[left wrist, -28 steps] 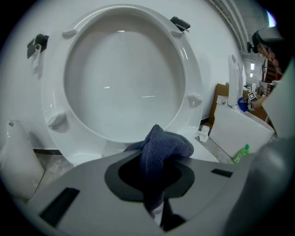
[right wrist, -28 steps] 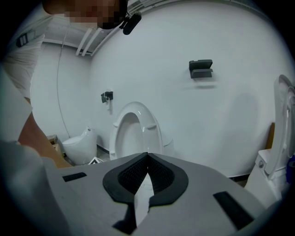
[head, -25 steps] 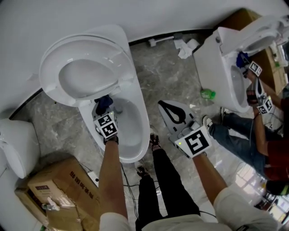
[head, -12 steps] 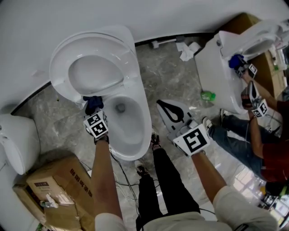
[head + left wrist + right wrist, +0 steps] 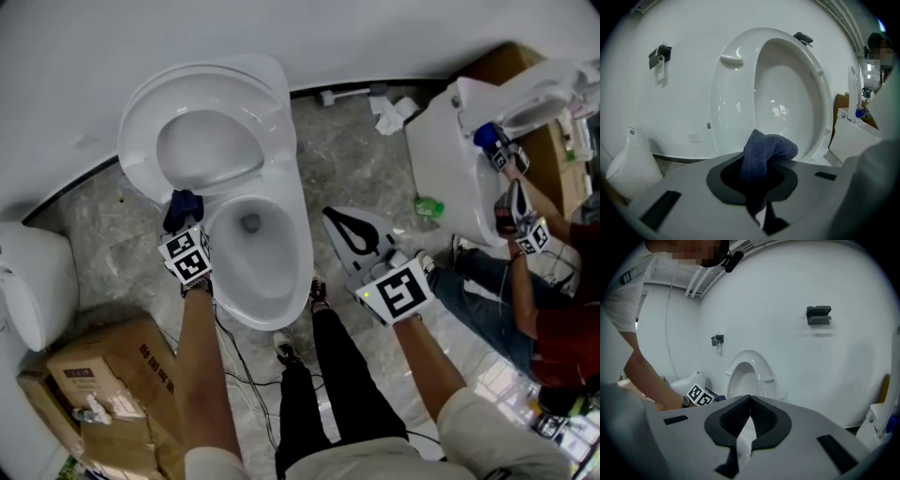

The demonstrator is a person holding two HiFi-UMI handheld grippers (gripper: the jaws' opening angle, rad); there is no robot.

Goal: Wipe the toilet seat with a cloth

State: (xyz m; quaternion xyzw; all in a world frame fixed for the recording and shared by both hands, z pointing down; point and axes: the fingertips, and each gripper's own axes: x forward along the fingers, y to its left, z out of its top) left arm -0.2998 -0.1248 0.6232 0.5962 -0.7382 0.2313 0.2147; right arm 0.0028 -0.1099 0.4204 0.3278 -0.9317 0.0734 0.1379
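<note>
Left hand-held gripper (image 5: 758, 168) is clamped on the dark blue cloth (image 5: 771, 147), which bulges out of the jaws in a folded wad. The right hand-held gripper (image 5: 750, 401) has its jaws pressed together on nothing and hangs over the floor to the right of the bowl (image 5: 300, 253), idle.

Over the last second the left one has carried the cloth out from the back of the bowl, under the raised toilet seat (image 5: 139, 155). It now sits at the seat's lower left edge, at the middle left of the head view. That reads as one pass along the seat's lower part ending, with most of the ring probably still to wipe.

The left gripper view adds what the head view lacks: the seat standing upright, its underside and bumpers facing the cloth. Neither view settles whether cloth and seat touch. The right gripper view alone shows the left arm and marker cube (image 5: 699, 395) from the side, low beside the toilet.

Only the head view takes in the cardboard box (image 5: 103, 370) at lower left. At far right it also shows a second person (image 5: 553, 328) at another toilet (image 5: 441, 159).
</note>
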